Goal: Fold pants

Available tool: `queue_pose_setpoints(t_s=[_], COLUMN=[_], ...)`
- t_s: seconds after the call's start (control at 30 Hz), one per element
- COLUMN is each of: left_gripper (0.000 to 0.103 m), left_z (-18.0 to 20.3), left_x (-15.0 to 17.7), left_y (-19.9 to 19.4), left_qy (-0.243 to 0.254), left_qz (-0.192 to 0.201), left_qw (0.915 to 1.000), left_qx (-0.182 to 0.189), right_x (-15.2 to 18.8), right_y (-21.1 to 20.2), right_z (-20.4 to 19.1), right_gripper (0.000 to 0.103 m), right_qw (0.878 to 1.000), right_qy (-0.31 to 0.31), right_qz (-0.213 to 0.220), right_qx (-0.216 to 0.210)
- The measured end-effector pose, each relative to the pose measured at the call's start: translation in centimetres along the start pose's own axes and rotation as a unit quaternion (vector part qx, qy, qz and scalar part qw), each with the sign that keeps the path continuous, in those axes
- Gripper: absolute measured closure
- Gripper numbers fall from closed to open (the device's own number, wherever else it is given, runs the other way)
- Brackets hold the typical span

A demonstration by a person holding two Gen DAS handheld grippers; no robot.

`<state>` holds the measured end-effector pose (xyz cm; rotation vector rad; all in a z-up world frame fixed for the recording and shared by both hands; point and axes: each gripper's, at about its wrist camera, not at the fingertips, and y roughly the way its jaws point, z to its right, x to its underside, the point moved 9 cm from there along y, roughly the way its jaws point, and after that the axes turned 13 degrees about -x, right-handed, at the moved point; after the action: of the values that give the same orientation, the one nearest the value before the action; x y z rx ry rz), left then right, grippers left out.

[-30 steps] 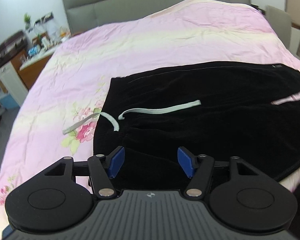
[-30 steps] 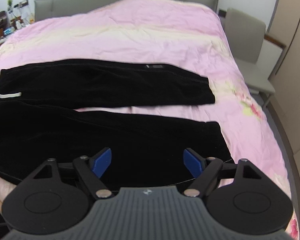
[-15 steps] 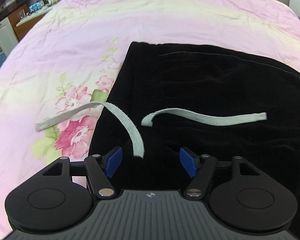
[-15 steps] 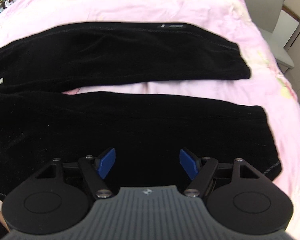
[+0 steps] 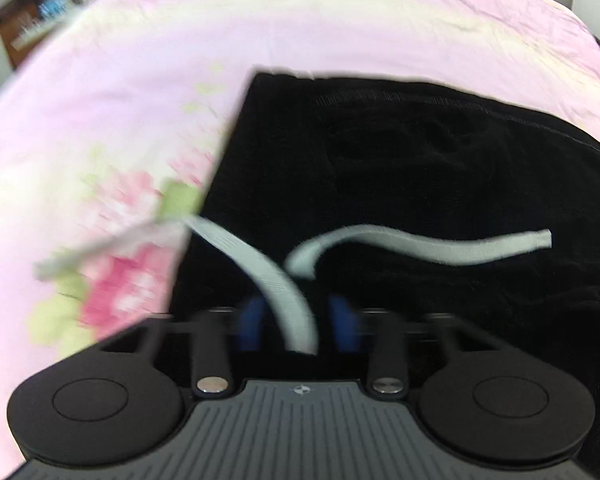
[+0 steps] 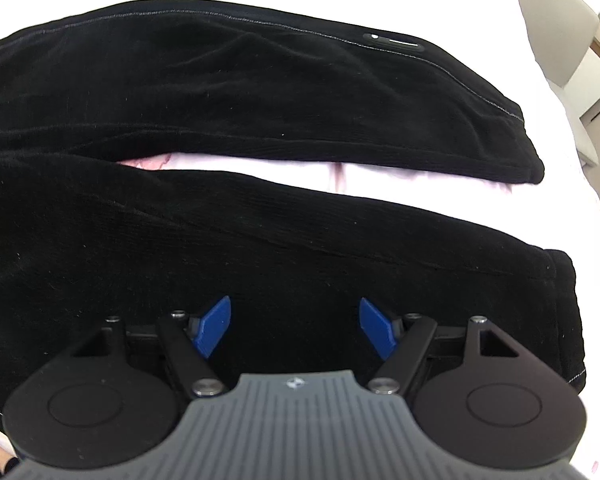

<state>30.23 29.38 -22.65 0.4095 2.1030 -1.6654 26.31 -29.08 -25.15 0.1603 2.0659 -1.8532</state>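
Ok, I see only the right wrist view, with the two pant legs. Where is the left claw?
Observer: The left claw is at the waist end of the pants, low over the cloth.
Operator: Does it hold something?
Observer: Not visibly. Its pads stand apart, and one cord runs between them. The picture is blurred.
Operator: And the second cord?
Observer: The other cord lies loose on the pants, right of the claw.
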Motion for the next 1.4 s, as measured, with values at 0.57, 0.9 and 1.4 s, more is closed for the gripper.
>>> queue_pose_setpoints(t_s=[0.57, 0.9, 1.4], left_gripper=[0.06, 0.092, 0.061], left_z=[-2.0, -2.4, -3.3], left_x=[0.4, -3.4, 0.0], left_y=[3.2, -4.6, 1.6], left_qy=[-0.174, -0.131, -0.052], left_qz=[-0.148, -0.006, -0.069], left_qw=[0.9624, 0.9911, 0.9909], left_qx=[0.147, 0.019, -0.104], right_x=[1.0, 1.4, 4.1], right_y=[-1.3, -0.8, -0.5], right_z=[-1.2, 0.1, 3.0], right_gripper=[0.029, 0.027, 0.019], right_qw=[0.999, 0.999, 0.993], right_qy=[-0.028, 0.003, 0.105], right_qz=[0.015, -0.003, -0.056], right_qx=[0.034, 0.04, -0.028])
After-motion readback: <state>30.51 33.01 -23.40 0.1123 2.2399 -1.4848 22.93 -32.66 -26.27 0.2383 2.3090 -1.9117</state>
